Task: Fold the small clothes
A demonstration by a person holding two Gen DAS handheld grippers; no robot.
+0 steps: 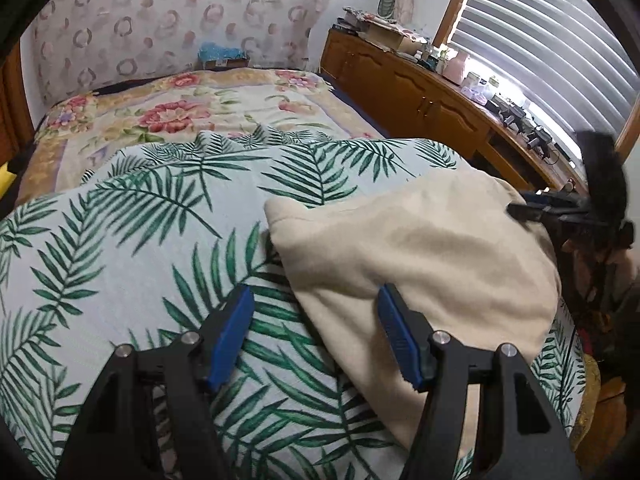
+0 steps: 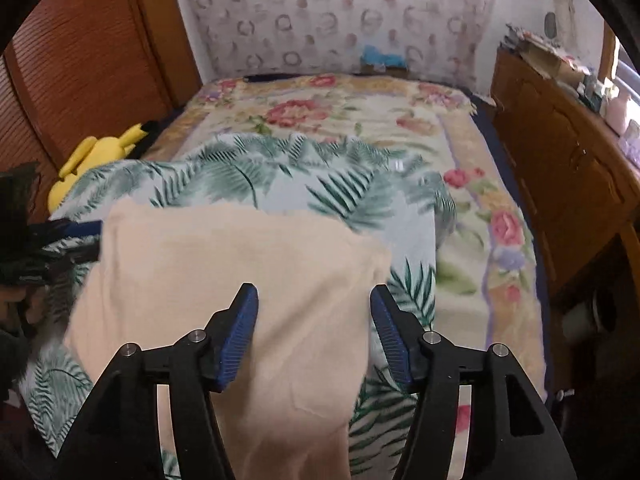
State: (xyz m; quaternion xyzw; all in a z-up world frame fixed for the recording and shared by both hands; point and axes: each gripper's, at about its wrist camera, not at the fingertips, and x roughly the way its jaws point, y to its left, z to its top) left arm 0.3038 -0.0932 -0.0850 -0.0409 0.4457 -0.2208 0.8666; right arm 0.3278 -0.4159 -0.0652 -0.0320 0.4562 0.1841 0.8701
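A cream garment (image 1: 420,240) lies flat on a palm-leaf printed cloth (image 1: 120,240) spread over the bed. My left gripper (image 1: 315,292) is open above the garment's near left edge, one finger over the leaf print and the other over the cream fabric, gripping nothing. In the right wrist view the cream garment (image 2: 240,264) fills the middle. My right gripper (image 2: 313,291) is open just above it with fabric showing between the fingers, not pinched. Each gripper shows blurred at the other view's edge: the right gripper (image 1: 520,210) and the left gripper (image 2: 76,236).
A floral blanket (image 2: 500,220) covers the bed beyond the leaf cloth (image 2: 352,192). A wooden cabinet (image 1: 400,80) with clutter on top runs along the right under window blinds (image 1: 540,40). A yellow plush toy (image 2: 96,152) lies beside a wooden slatted door (image 2: 80,60).
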